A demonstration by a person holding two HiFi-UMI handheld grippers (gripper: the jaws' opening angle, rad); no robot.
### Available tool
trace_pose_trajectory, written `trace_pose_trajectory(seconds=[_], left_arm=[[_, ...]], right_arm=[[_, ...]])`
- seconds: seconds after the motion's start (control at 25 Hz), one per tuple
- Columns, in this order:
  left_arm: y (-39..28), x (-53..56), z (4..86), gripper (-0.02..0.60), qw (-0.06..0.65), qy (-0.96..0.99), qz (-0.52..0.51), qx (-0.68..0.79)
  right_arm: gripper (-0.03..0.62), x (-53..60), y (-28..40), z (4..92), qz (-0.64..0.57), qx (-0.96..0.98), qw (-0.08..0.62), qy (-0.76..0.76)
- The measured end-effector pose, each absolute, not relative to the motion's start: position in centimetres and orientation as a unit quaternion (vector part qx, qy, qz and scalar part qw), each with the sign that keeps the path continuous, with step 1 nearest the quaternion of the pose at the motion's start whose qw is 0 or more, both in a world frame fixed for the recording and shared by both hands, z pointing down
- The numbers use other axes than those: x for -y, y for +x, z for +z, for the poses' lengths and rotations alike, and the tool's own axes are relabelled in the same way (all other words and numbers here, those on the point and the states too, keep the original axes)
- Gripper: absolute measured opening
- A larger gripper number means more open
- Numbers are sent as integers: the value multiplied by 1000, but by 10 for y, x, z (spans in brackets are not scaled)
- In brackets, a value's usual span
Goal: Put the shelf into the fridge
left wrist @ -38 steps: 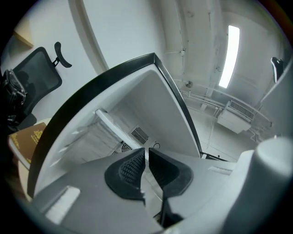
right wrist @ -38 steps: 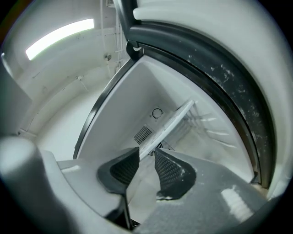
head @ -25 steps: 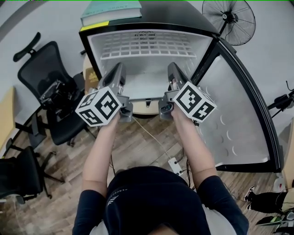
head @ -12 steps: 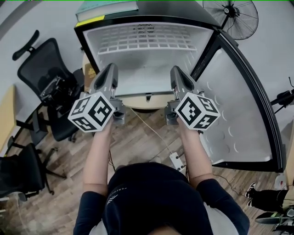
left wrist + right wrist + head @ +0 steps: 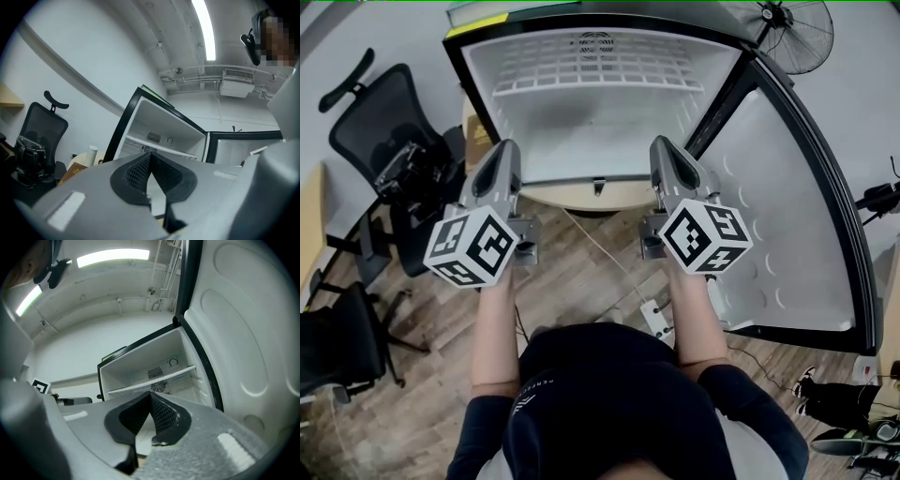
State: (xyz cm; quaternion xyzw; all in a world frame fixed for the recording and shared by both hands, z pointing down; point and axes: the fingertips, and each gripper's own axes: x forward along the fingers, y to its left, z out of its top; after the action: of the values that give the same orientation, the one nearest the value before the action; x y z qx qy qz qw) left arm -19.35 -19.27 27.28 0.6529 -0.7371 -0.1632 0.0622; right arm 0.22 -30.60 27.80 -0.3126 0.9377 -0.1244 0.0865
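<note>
The small fridge [image 5: 478, 103] stands open in front of me, its door [image 5: 778, 216] swung out to the right. The white wire shelf [image 5: 600, 75] lies level across the inside, from wall to wall, below the fan grille. It shows as a thin white bar in the left gripper view [image 5: 159, 147] and in the right gripper view [image 5: 154, 380]. My left gripper [image 5: 506, 148] and right gripper [image 5: 661, 145] hover side by side in front of the fridge's lower edge. Both are shut and empty, and neither touches the shelf.
Black office chairs [image 5: 384, 159] stand at the left. A standing fan [image 5: 792, 33] is behind the door at the top right. A power strip [image 5: 656, 319] with its cable lies on the wooden floor. The fridge rests on a round tabletop [image 5: 581, 195].
Both grippers have drawn back out of the fridge opening toward me, and the left one has moved further left. The shelf has stayed in place inside.
</note>
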Motion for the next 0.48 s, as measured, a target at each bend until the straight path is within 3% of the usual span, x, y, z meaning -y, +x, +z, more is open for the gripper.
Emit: trace_pose_trajectory(seconds=[0.48], left_arm=[[-208, 167, 292, 11, 80, 635, -172, 749]], right_arm=[[0, 303, 9, 280, -114, -938, 79, -319]])
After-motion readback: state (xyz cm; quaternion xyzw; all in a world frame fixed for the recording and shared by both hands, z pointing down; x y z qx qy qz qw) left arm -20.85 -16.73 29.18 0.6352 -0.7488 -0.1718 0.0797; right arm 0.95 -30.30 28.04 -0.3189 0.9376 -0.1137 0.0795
